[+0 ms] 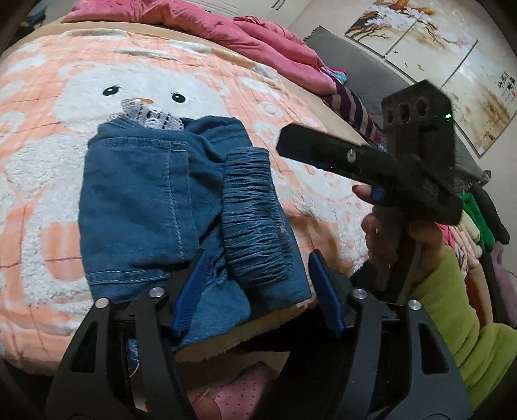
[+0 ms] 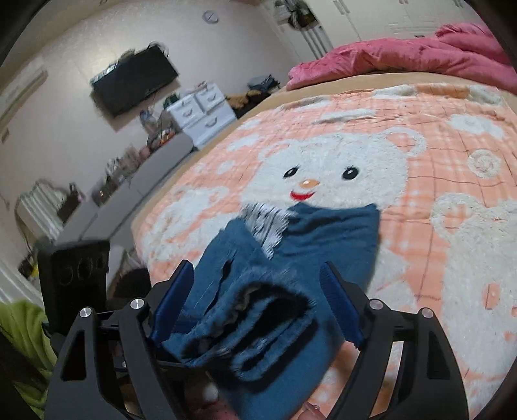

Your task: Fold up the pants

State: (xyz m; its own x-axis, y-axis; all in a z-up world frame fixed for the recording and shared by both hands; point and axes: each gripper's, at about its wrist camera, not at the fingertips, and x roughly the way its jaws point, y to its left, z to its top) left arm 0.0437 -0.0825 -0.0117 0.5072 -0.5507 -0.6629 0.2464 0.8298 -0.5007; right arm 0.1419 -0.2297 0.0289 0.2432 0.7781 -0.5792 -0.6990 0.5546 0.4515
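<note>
Blue denim pants lie folded on the peach bear blanket, the gathered elastic waistband on top and white lace trim poking out at the far end. My left gripper stands open over the pants' near edge; its left pad rests above the denim, the right pad is off the cloth. In the right wrist view the folded pants reach between the open jaws of my right gripper, waistband end loose and unpressed. The right tool's black housing hovers right of the pants.
A crumpled pink quilt fills the bed's far side. Stacked clothes lie to the right beyond a green sleeve. The bed's near edge runs just under the pants. White drawers and a wall TV stand far left.
</note>
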